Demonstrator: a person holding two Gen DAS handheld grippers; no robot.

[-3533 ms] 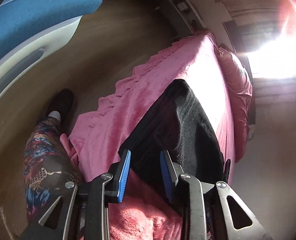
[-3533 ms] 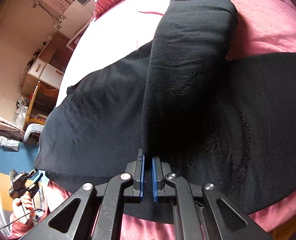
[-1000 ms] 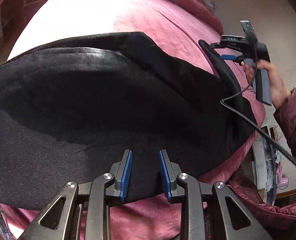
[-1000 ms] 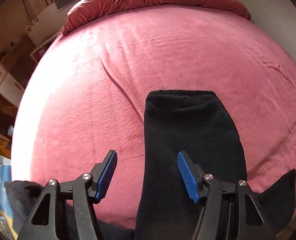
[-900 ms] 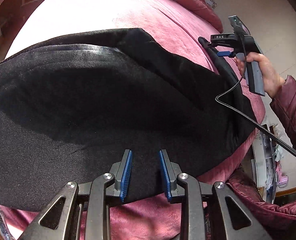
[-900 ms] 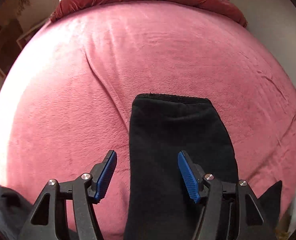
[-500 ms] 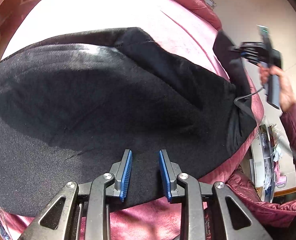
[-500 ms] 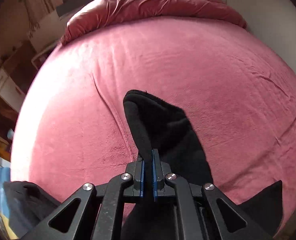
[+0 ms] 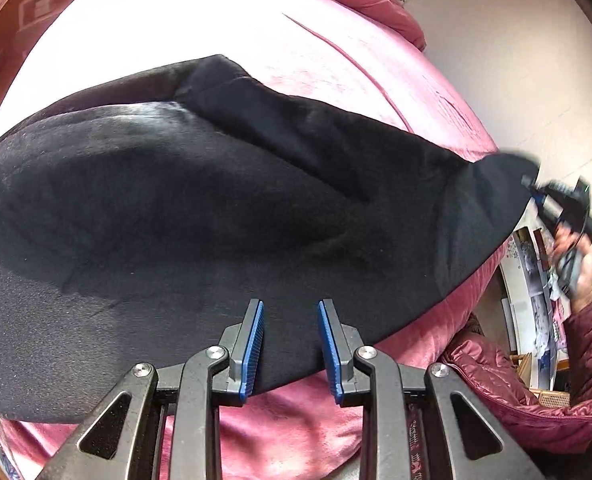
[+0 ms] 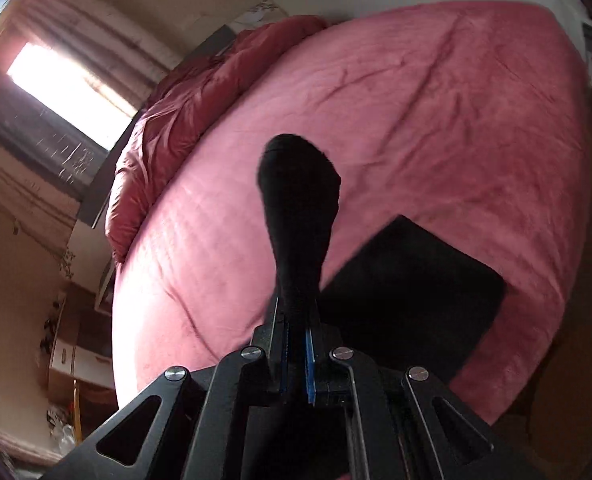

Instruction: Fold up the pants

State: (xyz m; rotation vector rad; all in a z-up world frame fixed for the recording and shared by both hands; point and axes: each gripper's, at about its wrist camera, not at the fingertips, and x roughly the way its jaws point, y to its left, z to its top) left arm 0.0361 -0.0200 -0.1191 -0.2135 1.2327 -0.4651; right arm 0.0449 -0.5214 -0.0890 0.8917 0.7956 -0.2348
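Right tongs (image 10: 296,360) clamped on black fleece pants (image 9: 216,208) leg end, lifted off pink bed (image 10: 435,112); left tongs (image 9: 290,344) apart, empty, over waist end.

Pink-covered bed (image 10: 455,120) beside a bright curtained window (image 10: 68,84)

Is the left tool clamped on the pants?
No. In the left wrist view the left tool stands open, its blue pads apart above the black pants, pinching no fabric.
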